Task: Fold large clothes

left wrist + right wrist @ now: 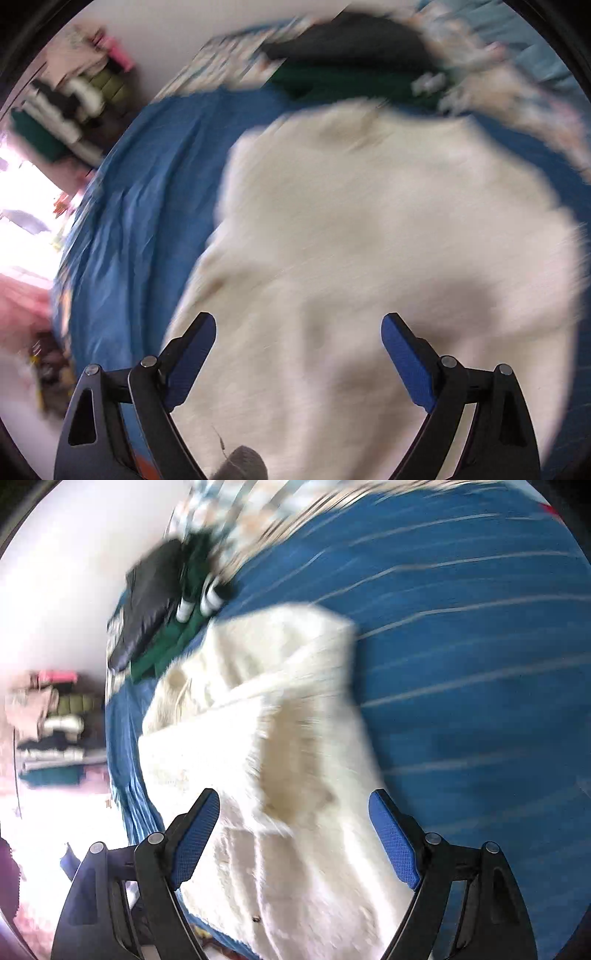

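Note:
A large fluffy white garment (369,229) lies on a blue bed sheet (140,192). My left gripper (298,325) is open above the garment's near part, holding nothing. In the right wrist view the white garment (280,746) lies partly folded, with one flap laid over the rest. My right gripper (294,801) is open just above it, empty. Both views are blurred by motion.
Folded dark and green clothes (343,62) lie at the far end of the bed, also in the right wrist view (159,605). A shelf with stacked clothes (70,107) stands by the wall on the left. The blue striped sheet (480,664) stretches to the right.

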Demonstrator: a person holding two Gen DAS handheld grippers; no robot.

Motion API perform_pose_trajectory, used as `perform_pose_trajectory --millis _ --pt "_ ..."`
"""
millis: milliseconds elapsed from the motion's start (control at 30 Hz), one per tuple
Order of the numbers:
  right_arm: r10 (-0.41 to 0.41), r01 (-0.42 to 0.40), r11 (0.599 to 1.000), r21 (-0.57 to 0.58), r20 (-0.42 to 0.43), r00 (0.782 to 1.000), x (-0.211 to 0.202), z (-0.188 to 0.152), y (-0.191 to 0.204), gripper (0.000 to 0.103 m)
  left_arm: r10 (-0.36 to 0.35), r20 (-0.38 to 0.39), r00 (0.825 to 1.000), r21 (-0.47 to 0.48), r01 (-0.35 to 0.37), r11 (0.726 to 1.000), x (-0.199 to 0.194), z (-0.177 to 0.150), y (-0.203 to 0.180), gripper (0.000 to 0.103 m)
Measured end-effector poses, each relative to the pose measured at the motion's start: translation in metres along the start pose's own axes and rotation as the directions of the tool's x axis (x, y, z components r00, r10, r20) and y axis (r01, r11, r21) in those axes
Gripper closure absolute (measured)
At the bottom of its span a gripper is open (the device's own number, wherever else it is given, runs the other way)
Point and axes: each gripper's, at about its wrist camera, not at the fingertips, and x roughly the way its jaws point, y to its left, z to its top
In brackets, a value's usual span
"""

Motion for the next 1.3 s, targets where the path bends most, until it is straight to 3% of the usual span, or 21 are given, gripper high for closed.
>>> perform_pose_trajectory --millis 33,67,100,133,200,300,400,500,567,667,700,800,867,933,1033,1100,1133,1200,1300 --pt "-0.013 0.012 1.0 -0.009 -0.05 0.999 0.025 0.01 0.006 0.019 0.026 -0.026 0.999 -0.021 -0.027 0.999 0.012 -0.006 0.013 0.012" --pt "-0.013 0.012 1.0 -0.014 -0.069 0.998 0.04 0.015 0.01 0.039 0.05 -0.049 0.998 -0.046 -0.053 0.998 0.024 -0.011 0.026 0.012" --pt "-0.041 0.037 0.998 -0.043 -0.086 0.995 0.054 0.02 0.018 0.073 0.069 -0.063 0.996 -0.065 -0.073 0.995 0.033 -0.015 0.037 0.012" --pt "-0.1 0.094 0.993 -0.075 -0.079 0.992 0.057 0.021 0.024 0.096 0.085 -0.075 0.994 -0.076 -0.091 0.993 0.041 -0.017 0.045 0.012" --pt "-0.175 0.174 0.97 -0.169 0.012 0.985 0.047 0.018 0.048 0.097 0.107 -0.085 0.991 -0.102 -0.116 0.988 0.048 -0.022 0.062 0.012" --pt "-0.192 0.231 0.94 -0.251 0.169 0.967 0.008 0.015 0.078 0.097 0.111 -0.081 0.991 -0.138 -0.121 0.983 0.05 -0.022 0.075 0.011" --pt "-0.245 0.299 0.921 -0.251 0.224 0.943 0.0 0.02 0.08 0.097 0.097 -0.097 0.991 -0.159 -0.111 0.981 0.054 -0.021 0.084 0.011" --pt "-0.367 0.382 0.886 -0.263 0.108 0.924 0.035 0.023 0.056 0.096 0.076 -0.102 0.992 -0.161 -0.092 0.983 0.054 -0.019 0.089 0.011" --pt "-0.394 0.38 0.9 -0.212 -0.026 0.919 0.051 0.024 0.037 0.093 0.062 -0.098 0.993 -0.149 -0.076 0.986 0.049 -0.005 0.089 0.011" --pt "-0.386 0.388 0.915 -0.109 0.04 0.922 0.019 0.025 0.037 0.075 0.052 -0.036 0.998 -0.143 -0.056 0.988 0.039 0.026 0.093 0.011" --pt "-0.38 0.387 0.919 -0.073 0.092 0.92 0.001 0.024 0.041 0.074 0.042 -0.006 0.999 -0.144 -0.043 0.989 0.035 0.04 0.093 0.011" --pt "-0.286 0.3 0.952 -0.055 0.181 0.941 -0.024 0.014 0.061 0.074 0.031 0.083 0.996 -0.134 -0.02 0.991 0.037 0.084 0.087 0.011" --pt "-0.105 0.115 0.99 -0.077 0.12 0.987 -0.014 0.014 0.072 0.074 0.017 0.105 0.994 -0.118 -0.004 0.993 0.056 0.113 0.078 0.011" --pt "0.021 -0.02 0.999 -0.048 0.032 0.999 0.012 0.015 0.069 0.074 0.044 0.102 0.994 -0.081 -0.036 0.996 0.08 0.129 0.07 0.011" --pt "-0.052 0.052 0.999 -0.003 -0.016 0.999 0.054 0.021 0.052 0.074 0.115 0.014 0.993 -0.012 -0.115 0.993 0.138 0.142 0.062 0.011" --pt "-0.116 0.117 0.993 0.029 -0.035 0.993 0.079 0.029 0.034 0.075 0.116 -0.032 0.993 -0.019 -0.117 0.993 0.162 0.142 0.07 0.009" --pt "-0.126 0.128 0.991 0.03 -0.045 0.991 0.091 0.032 0.031 0.077 0.097 -0.038 0.995 -0.036 -0.098 0.995 0.166 0.142 0.074 0.009" --pt "-0.188 0.189 0.981 0.03 -0.05 0.981 0.107 0.04 0.021 0.096 0.065 -0.043 0.997 -0.056 -0.067 0.996 0.167 0.142 0.083 0.007" --pt "-0.18 0.185 0.98 0.075 -0.073 0.981 0.091 0.045 0.024 0.095 0.069 -0.041 0.997 -0.052 -0.071 0.996 0.153 0.139 0.086 0.007"
